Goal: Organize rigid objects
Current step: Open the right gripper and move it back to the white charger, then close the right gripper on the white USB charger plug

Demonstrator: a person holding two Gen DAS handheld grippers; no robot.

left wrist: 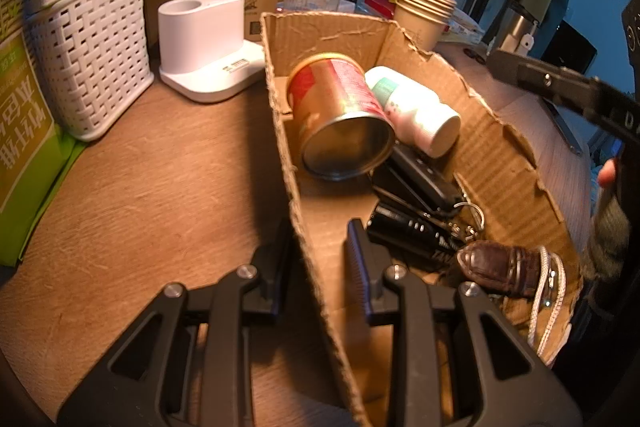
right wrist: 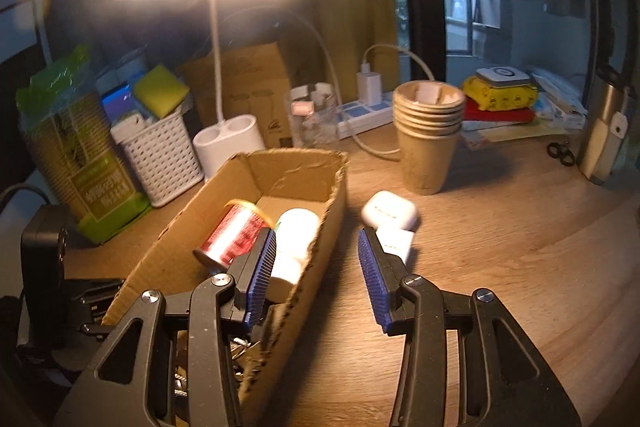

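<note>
A long cardboard box (left wrist: 492,147) lies on the wooden desk. Inside it are a red and gold can (left wrist: 340,115) on its side, a white bottle (left wrist: 416,111), black gadgets (left wrist: 420,179) and a brown leather key holder (left wrist: 496,263). My left gripper (left wrist: 318,239) is shut on the box's left wall, one finger on each side. My right gripper (right wrist: 316,239) hovers open over the box's right wall (right wrist: 320,259), holding nothing. Just beyond its right finger a white earbud case (right wrist: 388,215) and a small white block (right wrist: 396,245) rest on the desk. The can (right wrist: 234,235) and bottle (right wrist: 294,243) show past its left finger.
A white woven basket (left wrist: 92,55) and a white lamp base (left wrist: 208,39) stand left of the box. A stack of paper cups (right wrist: 428,131), a power strip (right wrist: 360,111), scissors (right wrist: 560,153) and a steel flask (right wrist: 604,131) line the back. Bare desk lies to the right.
</note>
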